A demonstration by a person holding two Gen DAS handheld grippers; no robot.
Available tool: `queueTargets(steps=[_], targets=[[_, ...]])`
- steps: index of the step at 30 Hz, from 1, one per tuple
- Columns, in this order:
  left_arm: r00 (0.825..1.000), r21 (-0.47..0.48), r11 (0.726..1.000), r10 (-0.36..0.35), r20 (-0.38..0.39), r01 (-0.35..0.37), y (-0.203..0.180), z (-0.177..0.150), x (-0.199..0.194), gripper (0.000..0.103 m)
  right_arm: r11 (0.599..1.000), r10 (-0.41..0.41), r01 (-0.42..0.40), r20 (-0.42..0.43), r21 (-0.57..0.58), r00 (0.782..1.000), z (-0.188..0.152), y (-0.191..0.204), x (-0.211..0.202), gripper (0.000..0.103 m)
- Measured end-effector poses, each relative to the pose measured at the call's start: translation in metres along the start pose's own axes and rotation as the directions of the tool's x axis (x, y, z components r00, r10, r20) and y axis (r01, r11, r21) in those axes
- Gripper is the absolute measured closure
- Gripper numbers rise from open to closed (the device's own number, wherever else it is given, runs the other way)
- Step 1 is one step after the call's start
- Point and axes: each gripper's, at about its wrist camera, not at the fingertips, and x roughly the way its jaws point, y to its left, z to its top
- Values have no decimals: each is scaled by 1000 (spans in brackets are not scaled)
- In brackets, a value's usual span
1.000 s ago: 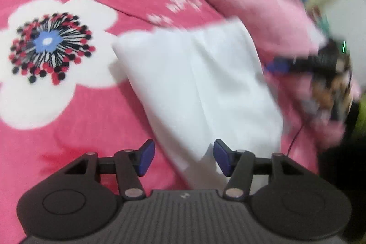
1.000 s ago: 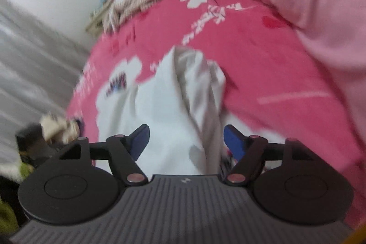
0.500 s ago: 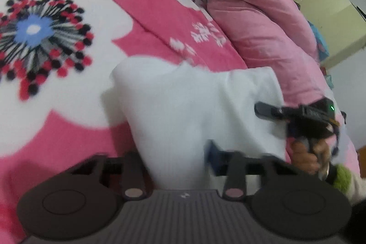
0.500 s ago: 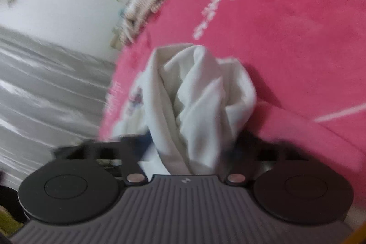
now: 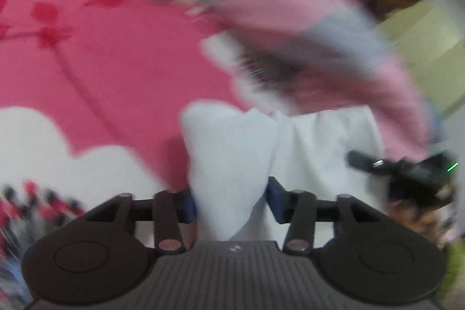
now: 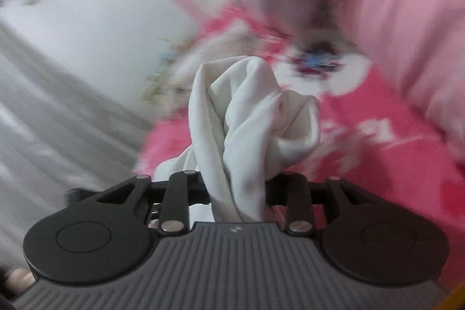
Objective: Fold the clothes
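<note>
Here, in the left wrist view, the left gripper (image 5: 231, 201) has its jaws, just widened a little, on a bunched fold of the one soft white cotton garment (image 5: 232, 161), which lies low and central over the pink flowered fleece bed cover (image 5: 101, 63); the right gripper (image 5: 375, 164) shows at the right edge. To fold well, I would keep both corners level and the cloth taut between them.

In the right wrist view, the right gripper (image 6: 237, 191) pinches a twisted wad of that garment (image 6: 250, 118) in narrow jaws that lately eased slightly. Count: one garment, two grippers, one pale pink quilt (image 6: 421, 34) at far right.
</note>
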Motion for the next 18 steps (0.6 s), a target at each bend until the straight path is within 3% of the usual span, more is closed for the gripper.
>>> queueTargets(steps=[1,2,5,7,11,14,15,16,18], targets=[[1000,-29,999,-16,-10,16,10,0,1,53,997,-73,74,-50,21,996,4,-9,14,57],[999,-51,998,-42,0,42,15,-1,-5,48,992,-106,111,-73,58,992,4,-17,20,55],[1000,-30,1000,9,-1,-9,9,-1,-31,42,971,-64,66,-15,230,998,-6,-34,3,53],[998,71,996,50,-25,-49,-6,11,-43,41,971,-67,48,74,236,995,-13,-26,-24,49],[992,284,956,99,-74,-74,-56,37,-41,38,980,-191,196,102,-35,976,-20,7,-38,49],[993,396,918,58,-105,-12,-97,42,-21,37,931,-276,290,92,-223,957,-31,28,-28,57],[994,409,913,34,-105,12,-104,39,-17,37,909,-305,323,107,-265,946,-36,33,-26,68],[995,407,913,6,-100,35,-109,37,-11,37,878,-347,371,132,-302,929,-41,39,-25,77],[994,385,919,-56,-96,89,-111,28,-2,37,828,-408,445,177,-343,896,-46,48,-25,77]])
